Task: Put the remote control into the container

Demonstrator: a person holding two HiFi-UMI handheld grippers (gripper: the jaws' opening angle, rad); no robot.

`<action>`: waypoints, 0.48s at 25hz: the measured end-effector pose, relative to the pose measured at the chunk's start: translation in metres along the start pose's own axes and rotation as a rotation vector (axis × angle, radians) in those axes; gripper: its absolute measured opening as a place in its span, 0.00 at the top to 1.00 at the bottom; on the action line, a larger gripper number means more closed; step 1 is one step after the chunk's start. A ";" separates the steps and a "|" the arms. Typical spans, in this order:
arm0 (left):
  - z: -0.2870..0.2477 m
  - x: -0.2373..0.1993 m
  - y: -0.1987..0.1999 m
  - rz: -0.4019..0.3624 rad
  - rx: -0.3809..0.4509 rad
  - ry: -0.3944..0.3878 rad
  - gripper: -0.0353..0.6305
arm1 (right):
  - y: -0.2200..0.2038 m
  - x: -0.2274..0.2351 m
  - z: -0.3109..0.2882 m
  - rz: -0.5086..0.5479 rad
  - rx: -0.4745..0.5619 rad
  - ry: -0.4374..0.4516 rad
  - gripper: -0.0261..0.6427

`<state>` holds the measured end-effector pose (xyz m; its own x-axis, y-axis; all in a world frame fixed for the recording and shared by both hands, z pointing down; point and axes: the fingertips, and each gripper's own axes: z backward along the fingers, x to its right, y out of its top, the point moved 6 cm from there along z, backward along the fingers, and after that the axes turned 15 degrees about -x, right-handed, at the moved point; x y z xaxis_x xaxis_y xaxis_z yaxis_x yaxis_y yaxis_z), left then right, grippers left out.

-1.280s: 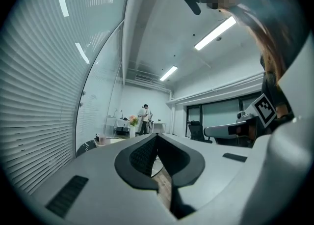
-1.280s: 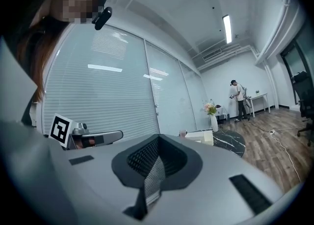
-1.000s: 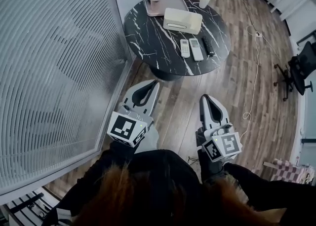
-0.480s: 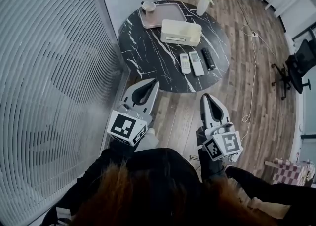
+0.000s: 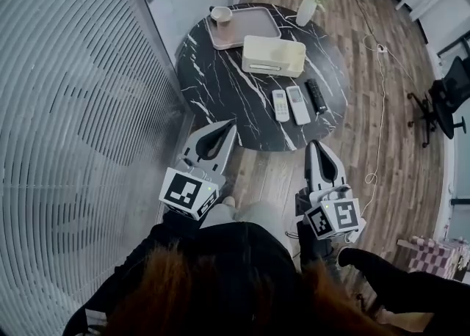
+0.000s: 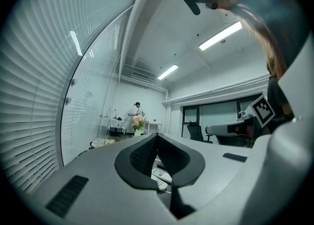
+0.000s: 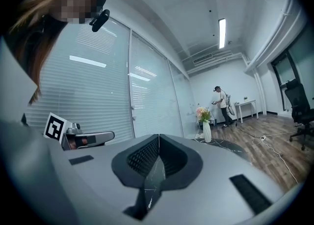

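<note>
Two white remote controls (image 5: pixel 280 105) (image 5: pixel 298 104) and a black one (image 5: pixel 316 95) lie side by side on the near right part of a round black marble table (image 5: pixel 228 85). Behind them stands a cream box-shaped container (image 5: pixel 273 56). My left gripper (image 5: pixel 229 128) is shut and empty, its tip just short of the table's near edge. My right gripper (image 5: pixel 316 144) is also shut and empty, over the wooden floor in front of the table. In the left gripper view the white remotes (image 6: pixel 162 175) show through the gap below the closed tips (image 6: pixel 157 135).
A pink tray (image 5: pixel 242 25) with a cup (image 5: pixel 220 15) sits at the table's back, and a vase of flowers (image 5: pixel 307 9) at its far right. A glass wall with blinds (image 5: pixel 73 144) runs along the left. A cable (image 5: pixel 378 107) and an office chair (image 5: pixel 444 100) are on the right.
Both grippers have moved forward toward the table, whose near edge now lies just ahead of their tips. Their jaws stayed shut.
</note>
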<state>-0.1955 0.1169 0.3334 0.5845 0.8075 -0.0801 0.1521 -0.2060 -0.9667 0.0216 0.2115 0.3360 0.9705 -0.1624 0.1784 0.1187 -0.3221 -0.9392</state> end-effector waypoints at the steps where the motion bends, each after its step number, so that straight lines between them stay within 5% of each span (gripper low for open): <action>1: -0.002 -0.003 0.000 0.002 -0.004 0.001 0.93 | 0.001 0.003 -0.002 -0.003 0.004 -0.008 0.94; 12: -0.045 -0.029 0.007 0.014 -0.025 0.026 0.93 | 0.007 0.043 -0.054 -0.038 -0.020 0.016 0.94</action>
<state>-0.1752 0.0670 0.3403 0.6070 0.7900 -0.0866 0.1633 -0.2306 -0.9593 0.0528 0.1515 0.3527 0.9618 -0.1641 0.2190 0.1515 -0.3471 -0.9255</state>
